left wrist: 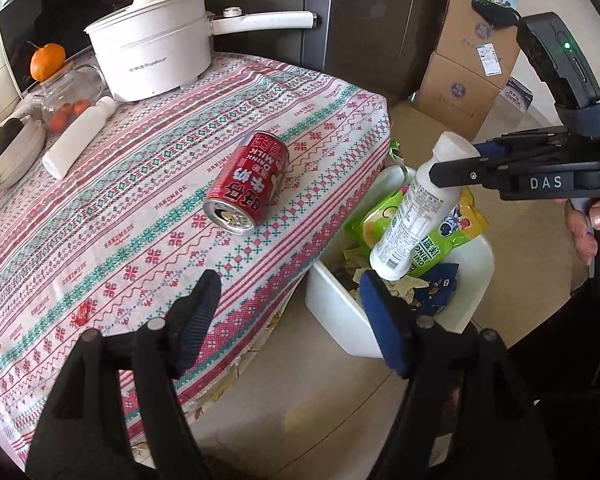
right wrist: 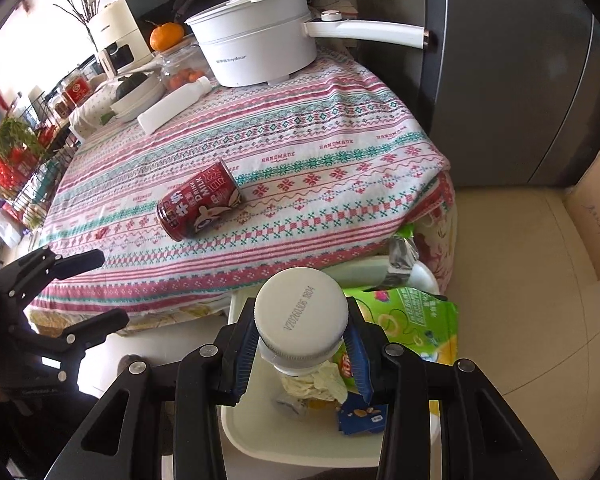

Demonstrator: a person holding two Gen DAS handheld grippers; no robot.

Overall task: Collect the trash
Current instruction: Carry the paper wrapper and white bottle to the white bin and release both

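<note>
My right gripper [right wrist: 302,346] is shut on the neck of a white plastic bottle [right wrist: 302,314] and holds it above a white bin [right wrist: 260,440] on the floor beside the table. From the left wrist view, this bottle [left wrist: 408,216] hangs tilted, base down, over the bin [left wrist: 340,320], with the right gripper [left wrist: 452,160] clamped just under the cap. My left gripper [left wrist: 288,292] stands open with nothing between its fingers, at the table's edge near the bin. A red milk-drink can [left wrist: 246,184] lies on its side on the patterned tablecloth. A second white bottle [left wrist: 80,136] lies farther back.
The bin holds a green snack bag [left wrist: 440,236], a blue wrapper and crumpled paper. A white pot [left wrist: 152,56], a glass jar of small oranges [left wrist: 68,100] and plates [left wrist: 16,148] crowd the table's far side. Cardboard boxes [left wrist: 460,88] and a dark cabinet [right wrist: 520,80] stand behind.
</note>
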